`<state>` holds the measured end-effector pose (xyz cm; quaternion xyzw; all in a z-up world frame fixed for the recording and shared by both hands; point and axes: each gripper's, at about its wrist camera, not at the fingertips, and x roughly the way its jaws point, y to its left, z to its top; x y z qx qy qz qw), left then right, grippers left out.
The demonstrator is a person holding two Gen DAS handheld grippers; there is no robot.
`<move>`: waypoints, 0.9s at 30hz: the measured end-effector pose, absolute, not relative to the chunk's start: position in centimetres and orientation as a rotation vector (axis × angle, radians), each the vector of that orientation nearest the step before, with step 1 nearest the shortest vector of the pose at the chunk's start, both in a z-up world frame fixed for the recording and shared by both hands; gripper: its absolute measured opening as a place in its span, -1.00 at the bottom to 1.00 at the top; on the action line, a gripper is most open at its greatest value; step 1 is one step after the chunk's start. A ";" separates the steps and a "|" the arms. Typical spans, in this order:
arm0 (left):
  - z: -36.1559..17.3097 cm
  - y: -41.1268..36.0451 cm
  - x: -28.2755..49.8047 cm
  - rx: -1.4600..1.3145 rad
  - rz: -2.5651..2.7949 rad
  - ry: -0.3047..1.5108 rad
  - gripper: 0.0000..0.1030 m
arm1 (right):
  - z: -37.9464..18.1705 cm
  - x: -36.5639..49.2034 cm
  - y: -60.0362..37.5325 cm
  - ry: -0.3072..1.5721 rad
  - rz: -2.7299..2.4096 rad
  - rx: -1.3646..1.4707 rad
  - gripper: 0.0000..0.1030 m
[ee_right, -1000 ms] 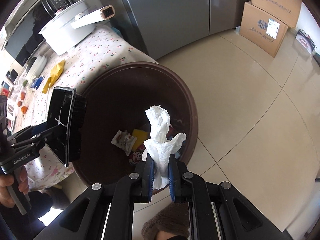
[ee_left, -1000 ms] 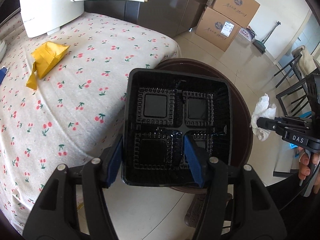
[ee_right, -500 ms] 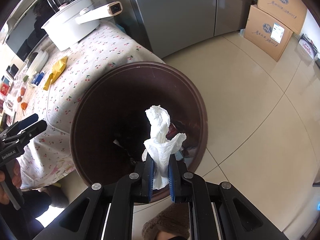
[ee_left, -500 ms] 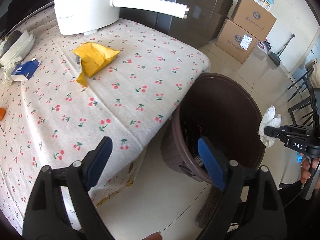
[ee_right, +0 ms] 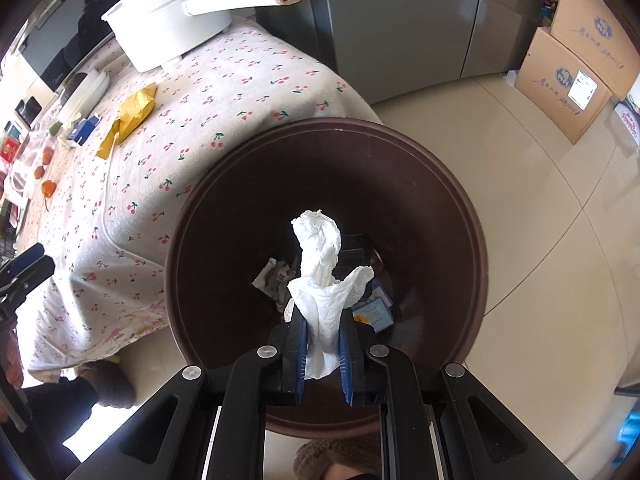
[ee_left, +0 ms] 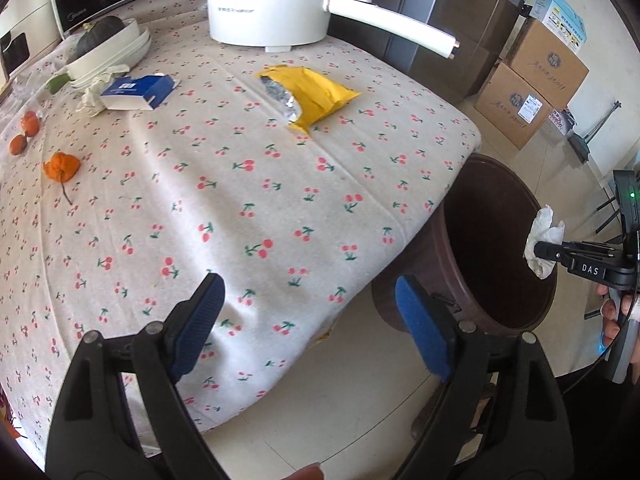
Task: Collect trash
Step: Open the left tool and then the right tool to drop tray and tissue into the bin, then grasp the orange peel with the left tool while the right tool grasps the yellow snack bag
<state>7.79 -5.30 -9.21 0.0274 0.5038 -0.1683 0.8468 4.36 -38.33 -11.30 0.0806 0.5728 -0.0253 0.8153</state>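
A crumpled white tissue (ee_right: 320, 280) stands between the blue pads of the right gripper (ee_right: 323, 356), directly over the open mouth of the brown trash bin (ee_right: 472, 240). Its jaws are just starting to open; the tissue is still between them, the pads still touching its lower part. At the bottom of the bin lie a small white wrapper (ee_right: 272, 278) and other packaging too dim to make out. The bin stands on the tiled floor (ee_right: 540, 208), just beside the near right corner of the worktop (ee_left: 240, 200), which is covered with a cherry-print cloth.

The left gripper (ee_left: 310, 320) hangs over that corner's edge, its jaws wide apart with nothing between them. Further in on the worktop, a torn yellow foil-lined bag (ee_left: 312, 94) lies near the far right edge, in front of a white electric pot (ee_left: 272, 12) with a long handle. A blue-and-white carton (ee_left: 138, 90) and orange peel (ee_left: 60, 166) lie toward the left edge.
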 end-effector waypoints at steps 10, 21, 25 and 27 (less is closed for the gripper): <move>-9.0 2.1 8.1 -0.038 -0.223 1.087 0.70 | -10.7 6.0 -36.9 1.228 -0.080 0.231 0.33; -8.0 11.2 11.7 -0.193 -0.024 1.093 0.70 | -7.5 10.2 -31.0 1.191 -0.007 0.178 0.44; -7.9 14.0 13.8 -0.203 0.048 1.072 0.70 | -7.1 13.3 -27.9 1.212 0.038 0.144 0.47; -8.1 15.1 15.1 -0.232 0.069 1.063 0.70 | -6.9 15.3 -26.4 1.221 0.062 0.129 0.47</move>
